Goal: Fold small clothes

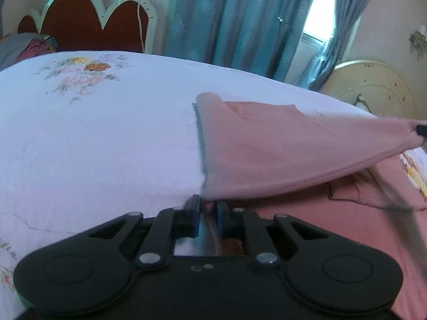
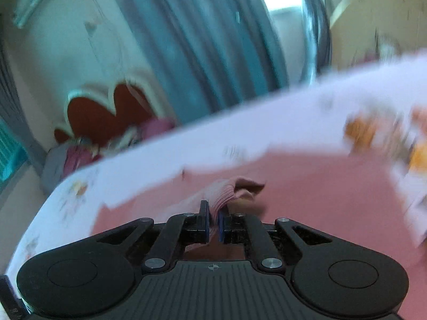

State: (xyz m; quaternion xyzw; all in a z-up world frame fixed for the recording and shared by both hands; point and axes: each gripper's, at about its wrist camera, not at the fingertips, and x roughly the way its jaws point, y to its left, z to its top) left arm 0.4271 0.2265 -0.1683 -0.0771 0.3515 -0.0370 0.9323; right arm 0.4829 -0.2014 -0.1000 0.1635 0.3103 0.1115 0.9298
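Two-handed fold of a pink garment on a bed covered by a white floral sheet. The left claw is closed narrowly on the near edge of the garment, just above the sheet. The right claw is likewise pinched on a bunched, ribbed edge of the same cloth; its tip appears at the far right of the left wrist view, where the fabric runs to it in a taut, lifted sheet. The raised panel hangs over the rest of the garment, which lies flat on the bed. The right wrist view is motion-blurred, so fine detail there cannot be read.

Likely risks: both grips hold only a thin margin of cloth, so added tension between the claws could pull an edge free. Uneven travel of the two claws would probably lay the fold askew or trap wrinkles, and the bunched right-hand grip may leave a crumpled corner.
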